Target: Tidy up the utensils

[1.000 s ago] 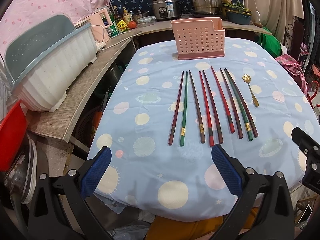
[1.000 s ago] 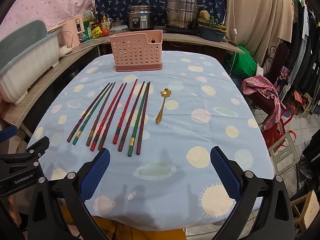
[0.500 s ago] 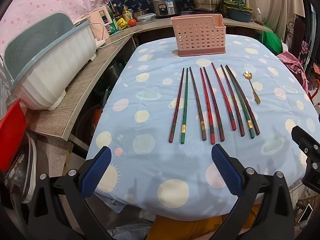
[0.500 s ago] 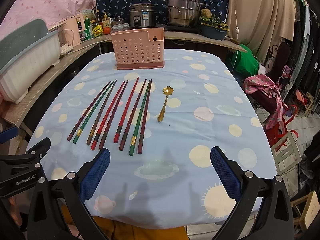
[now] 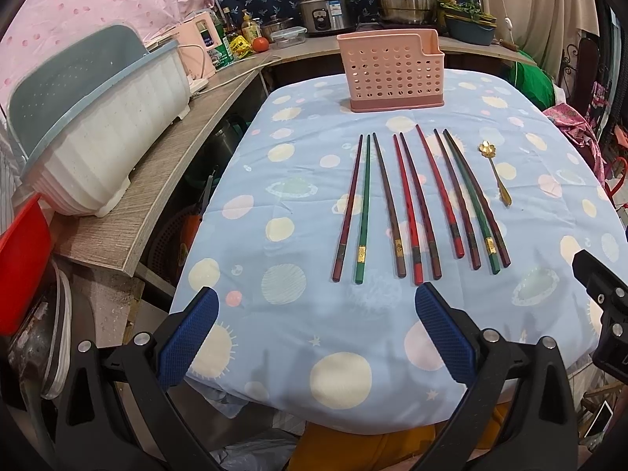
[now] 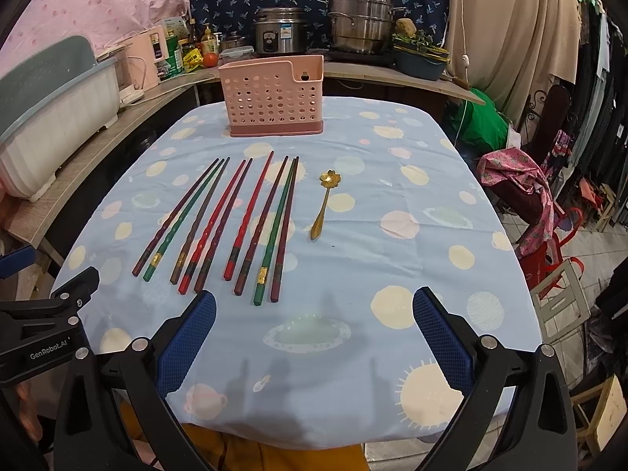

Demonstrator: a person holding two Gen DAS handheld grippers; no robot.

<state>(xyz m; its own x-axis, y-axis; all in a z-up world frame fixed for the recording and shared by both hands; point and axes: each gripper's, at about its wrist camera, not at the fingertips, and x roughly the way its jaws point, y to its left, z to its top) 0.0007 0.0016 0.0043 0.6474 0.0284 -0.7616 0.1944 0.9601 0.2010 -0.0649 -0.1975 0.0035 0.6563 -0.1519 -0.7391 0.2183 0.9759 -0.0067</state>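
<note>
Several red, green and brown chopsticks point(image 5: 416, 204) lie side by side on the blue spotted tablecloth point(image 5: 298, 212); they also show in the right wrist view point(image 6: 235, 219). A gold flower-headed spoon point(image 5: 495, 172) lies to their right, also in the right wrist view point(image 6: 324, 204). A pink perforated utensil holder point(image 5: 392, 72) stands upright at the far end, seen too in the right wrist view point(image 6: 272, 96). My left gripper point(image 5: 314, 333) is open and empty above the near table edge. My right gripper point(image 6: 314, 333) is open and empty beside it.
A white and grey dish rack point(image 5: 98, 129) sits on the wooden counter point(image 5: 165, 180) to the left. Pots, a rice cooker point(image 6: 280, 35) and bottles stand on the counter behind. A chair with pink cloth point(image 6: 522, 184) is at the right.
Both grippers have moved slightly forward and lower toward the table; the chopsticks and holder appear a little nearer. Nothing on the table has moved.
</note>
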